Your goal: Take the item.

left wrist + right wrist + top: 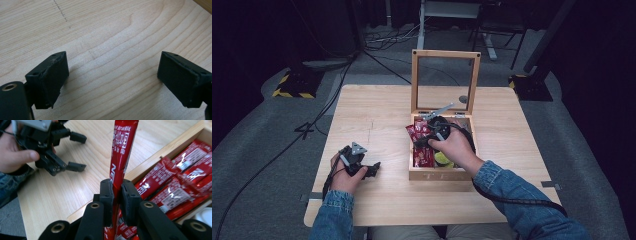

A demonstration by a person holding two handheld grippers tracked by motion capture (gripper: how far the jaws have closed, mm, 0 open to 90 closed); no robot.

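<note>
With my right fingers (116,195) pinched on one red sachet (122,152), I lift it straight clear of the box (439,174) (left fingers (113,77) wide open, empty, over the tabletop (372,115)).

There is one light wooden worktop (377,115). On it sits one open wooden box (439,174) with one glass lid in a wooden frame (445,80) standing up. There are two black grippers: one left gripper (373,168) and one right gripper (116,202). One long red snack stick packet (122,150) is pinched between the right jaws. About four more red packets (175,182) lie in the box; the exact number is hard to tell. One yellow-green thing (442,159) lies in the box too.
</note>
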